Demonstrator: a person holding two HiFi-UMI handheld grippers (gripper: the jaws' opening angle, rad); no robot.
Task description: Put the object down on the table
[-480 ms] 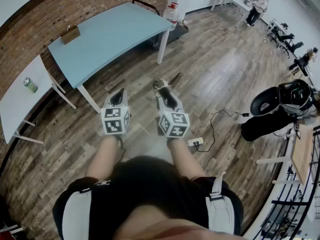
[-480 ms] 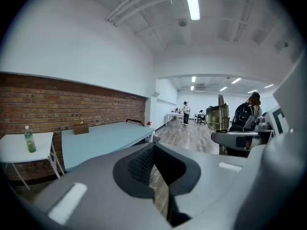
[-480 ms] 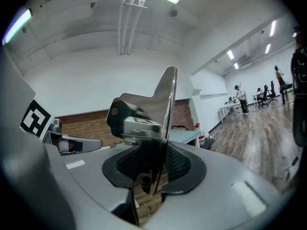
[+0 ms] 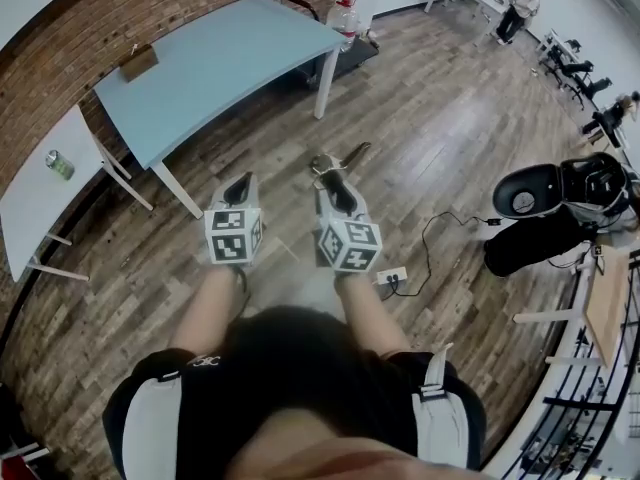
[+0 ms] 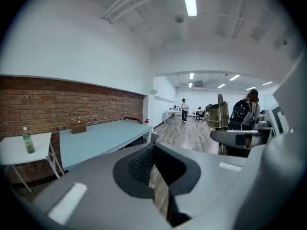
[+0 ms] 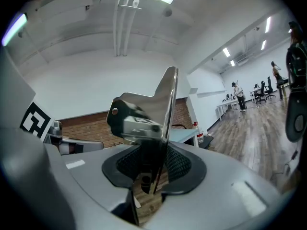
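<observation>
Right gripper (image 6: 152, 169) jaws clamped on shiny metal object (image 6: 146, 114). Its view shows the polished face upright, near edge-on. Head view only: long axis runs forward-right from the jaws, over wood floor (image 4: 450, 128), short of blue tabletop (image 4: 220, 63). Left gripper (image 5: 154, 164) jaws together, empty.

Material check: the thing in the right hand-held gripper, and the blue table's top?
Held object: looks like polished metal, probably steel; its mirror finish reflects the room. Blue table top: matte, even pale blue, no grain showing; likely laminate or painted board, can't tell which.
</observation>
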